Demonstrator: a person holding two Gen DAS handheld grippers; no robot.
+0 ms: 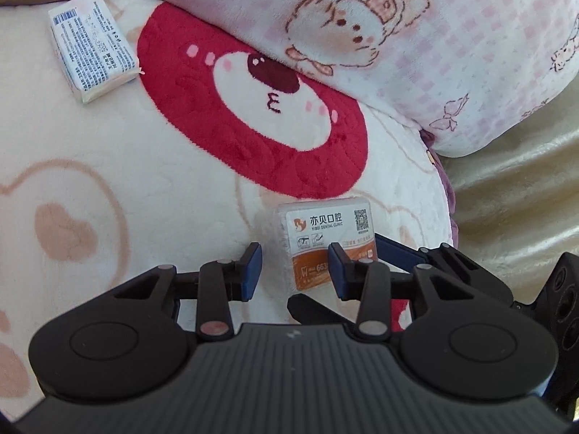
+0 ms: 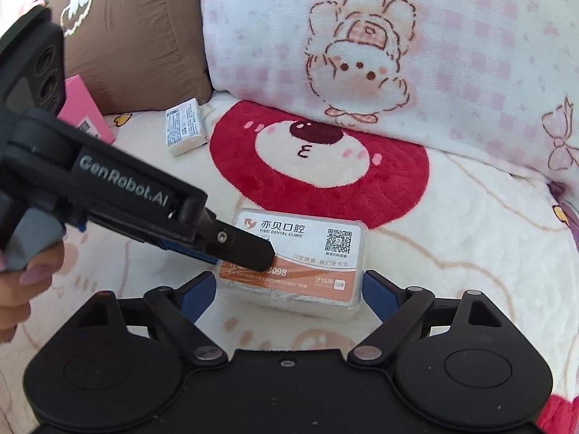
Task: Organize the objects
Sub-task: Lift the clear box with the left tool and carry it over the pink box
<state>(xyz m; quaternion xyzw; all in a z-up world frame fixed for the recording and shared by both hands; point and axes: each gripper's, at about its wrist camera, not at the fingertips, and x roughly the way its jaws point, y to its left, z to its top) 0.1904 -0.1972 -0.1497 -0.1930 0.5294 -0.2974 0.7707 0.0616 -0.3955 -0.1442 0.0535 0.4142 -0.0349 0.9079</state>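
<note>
1. Floss box (image 2: 293,264) dead ahead of me: a clear case with a white and orange dental clinic label, lying flat on the cream blanket (image 1: 126,166), just in front of the red bear face (image 1: 253,108) woven into it.
2. My right gripper (image 2: 289,291) is down over the near edge of the case, blue pads spread wide, one at each short end. The case sits between them. The pads stand just beside its ends, and I see no squeeze on it.
3. My left gripper (image 1: 295,271) comes in from the left side. Its pads are only a little apart, a narrow gap showing, and nothing is pinched in it.
4. From the right wrist view, one black left fingertip lies across the orange band of the label. Touching or a hair above it, I cannot tell.
5. My left hand (image 2: 18,282) shows at the frame edge, wrapped on the left handle.
6. Farther back, a small white packet (image 1: 94,47) with blue print lies on the blanket, well apart from the case.
7. A pink box (image 2: 85,112) sits left of that packet, in front of the brown cushion (image 2: 137,36).
8. Behind the bear face, the pink-checked bunny pillow (image 1: 434,54) overlaps the blanket's far edge.
</note>
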